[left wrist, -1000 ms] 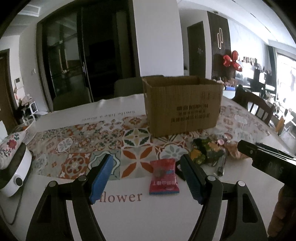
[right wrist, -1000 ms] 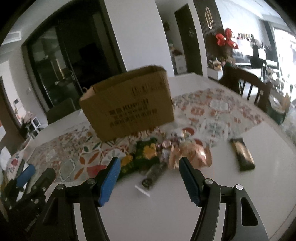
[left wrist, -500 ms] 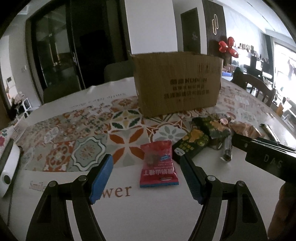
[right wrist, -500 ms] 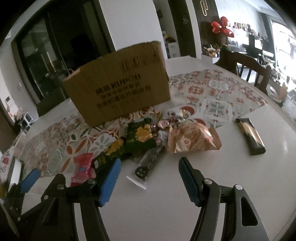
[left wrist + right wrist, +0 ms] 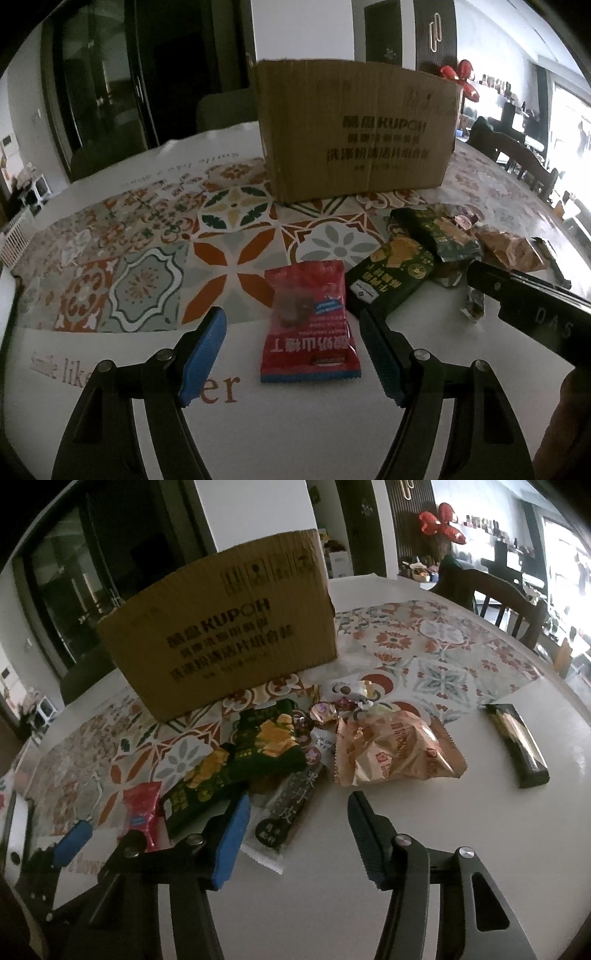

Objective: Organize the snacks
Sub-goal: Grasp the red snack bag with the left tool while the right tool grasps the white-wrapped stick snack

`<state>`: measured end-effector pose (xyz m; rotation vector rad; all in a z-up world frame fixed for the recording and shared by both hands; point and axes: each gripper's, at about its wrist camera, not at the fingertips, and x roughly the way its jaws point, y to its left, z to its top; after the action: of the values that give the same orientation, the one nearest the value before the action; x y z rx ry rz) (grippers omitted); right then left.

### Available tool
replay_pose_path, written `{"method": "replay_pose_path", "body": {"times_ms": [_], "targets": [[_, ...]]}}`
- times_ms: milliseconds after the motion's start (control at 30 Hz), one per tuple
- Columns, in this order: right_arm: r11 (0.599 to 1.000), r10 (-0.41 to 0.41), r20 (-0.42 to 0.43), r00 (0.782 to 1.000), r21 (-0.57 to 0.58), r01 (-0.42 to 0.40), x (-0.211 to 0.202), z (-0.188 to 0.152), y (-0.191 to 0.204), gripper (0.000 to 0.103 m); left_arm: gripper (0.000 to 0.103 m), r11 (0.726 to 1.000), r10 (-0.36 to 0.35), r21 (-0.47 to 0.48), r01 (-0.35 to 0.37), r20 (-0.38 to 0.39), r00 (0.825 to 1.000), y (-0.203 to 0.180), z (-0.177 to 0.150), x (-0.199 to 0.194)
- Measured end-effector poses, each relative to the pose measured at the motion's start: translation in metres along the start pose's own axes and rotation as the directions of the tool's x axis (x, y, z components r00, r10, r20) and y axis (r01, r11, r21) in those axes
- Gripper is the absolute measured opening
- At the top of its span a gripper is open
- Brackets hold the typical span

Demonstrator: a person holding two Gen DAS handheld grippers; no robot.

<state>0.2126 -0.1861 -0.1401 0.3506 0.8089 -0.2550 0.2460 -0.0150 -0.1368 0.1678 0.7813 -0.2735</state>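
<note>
Now left gripper point(image 5: 293, 350) spread around red snack packet point(image 5: 309, 320), right gripper point(image 5: 297, 830) spread, empty, near dark bar packet point(image 5: 286, 812), cardboard box point(image 5: 221, 627) behind

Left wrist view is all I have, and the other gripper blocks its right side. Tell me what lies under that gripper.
Observer: A long dark stick pack with white characters lies on the table, between the open fingers of the right gripper.
Operator: Report what is to the right of the golden bag.
Observer: A dark bar lies alone to the right of the golden bag, apart from the pile.
Operator: Now behind that bag.
Observer: Small round foil-wrapped sweets sit between it and the cardboard box.
</note>
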Motion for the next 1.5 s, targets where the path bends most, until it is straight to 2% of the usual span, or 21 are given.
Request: {"method": "replay_pose_path", "body": {"times_ms": [167,400,467,500,600,867,1167,1500], "targets": [[1.000,-0.002,-0.007,1.000,0.002,0.002,0.007,0.002,0.000,0.052,0.074,1.000,-0.002,-0.017,0.002,-0.026,1.000,0.002,0.004,0.008],[1.000,-0.009,-0.017,1.000,-0.002,0.009,0.016,0.006,-0.002,0.046,0.073,0.998,-0.046,-0.049,0.042,-0.085,0.995,0.004,0.004,0.021],[1.000,-0.013,-0.021,1.000,-0.008,0.013,0.018,0.007,-0.001,0.044,0.064,0.997,-0.052,-0.065,0.046,-0.096,0.994,0.005,0.004,0.023],[1.000,-0.014,-0.022,1.000,-0.010,0.014,0.018,0.007,-0.001,0.043,0.063,0.996,-0.056,-0.073,0.048,-0.100,0.993,0.006,0.004,0.024],[1.000,-0.012,-0.035,0.999,-0.011,0.012,0.022,0.007,-0.001,0.040,0.060,0.996,-0.055,-0.078,0.048,-0.097,0.994,0.007,0.004,0.024],[1.000,0.015,-0.035,0.999,-0.026,-0.016,0.020,0.005,0.000,0.027,0.041,0.994,-0.072,-0.088,0.064,-0.084,0.994,0.009,0.004,0.021],[0.998,0.046,-0.039,0.998,-0.047,-0.048,0.007,-0.002,0.002,0.022,0.037,0.998,-0.036,-0.053,0.033,-0.057,0.998,0.006,-0.001,0.005],[0.996,0.079,-0.025,0.997,-0.047,-0.080,-0.010,-0.003,-0.002,0.020,0.037,0.997,-0.049,-0.066,0.048,-0.010,0.999,-0.001,0.005,-0.024]]}}
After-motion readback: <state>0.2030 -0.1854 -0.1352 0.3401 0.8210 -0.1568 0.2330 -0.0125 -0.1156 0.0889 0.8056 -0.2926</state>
